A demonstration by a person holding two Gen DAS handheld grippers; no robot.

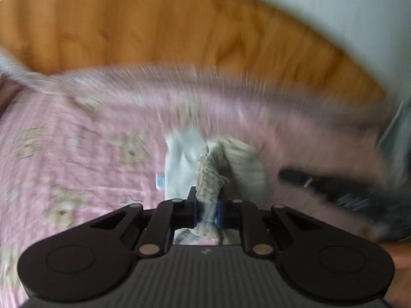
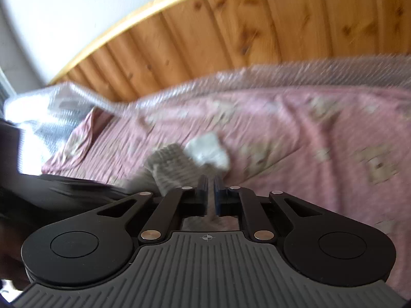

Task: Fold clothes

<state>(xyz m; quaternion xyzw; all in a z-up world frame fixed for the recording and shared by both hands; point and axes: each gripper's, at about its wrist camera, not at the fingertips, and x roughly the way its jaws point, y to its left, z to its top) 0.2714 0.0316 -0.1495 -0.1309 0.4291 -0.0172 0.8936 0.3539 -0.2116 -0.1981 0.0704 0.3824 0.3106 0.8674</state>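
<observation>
Knitted garment [image 1: 209, 179] pinched in left tongs [image 1: 207, 205]

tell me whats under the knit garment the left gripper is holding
Beneath the knit garment lies the pink bedsheet; the left gripper clamps its bunched edge. The sheet directly under the bundle is covered.

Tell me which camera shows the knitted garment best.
Left wrist: the beige knitted garment sits centred, bunched and clamped in the left gripper. The right wrist view shows it blurred, partly behind the right gripper.
</observation>
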